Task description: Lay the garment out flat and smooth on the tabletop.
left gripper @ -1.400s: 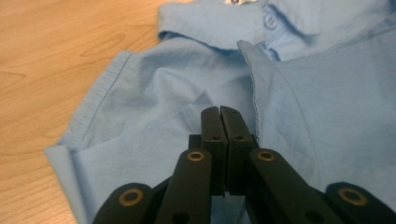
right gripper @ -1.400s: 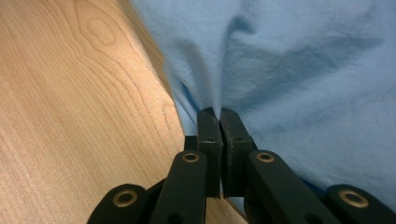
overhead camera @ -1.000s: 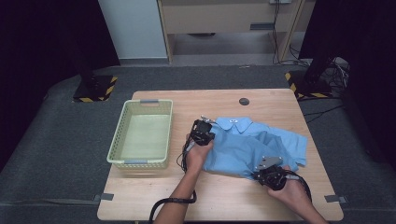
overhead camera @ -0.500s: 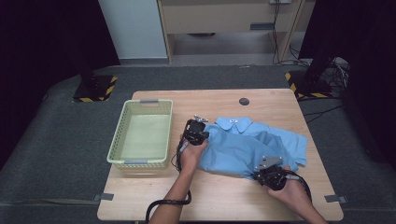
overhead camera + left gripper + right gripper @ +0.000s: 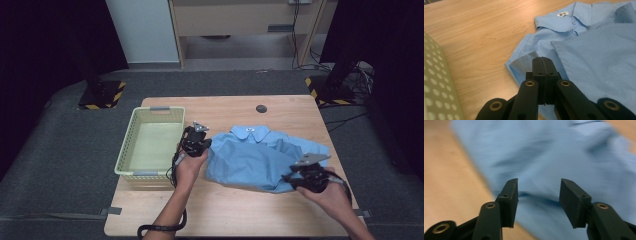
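So the blue shirt (image 5: 262, 157) lies on the table (image 5: 225, 210), partly folded, with its collar at 12 o'clock and one side laid over the middle. It looks like a fold is about halfway done; the bottom part and the right side are not neat yet.

The left gripper (image 5: 543, 65) has its jaws pressed together with no cloth between them, right at the shirt's 9 o'clock edge. The right gripper (image 5: 538, 192) has its jaws wide apart and holds nothing. It hangs over the shirt's edge at about 4 o'clock.

The yellow basket (image 5: 131, 150) sits at 9 o'clock from the shirt. It has nothing inside. My guess is the shirt goes in there once it is folded.
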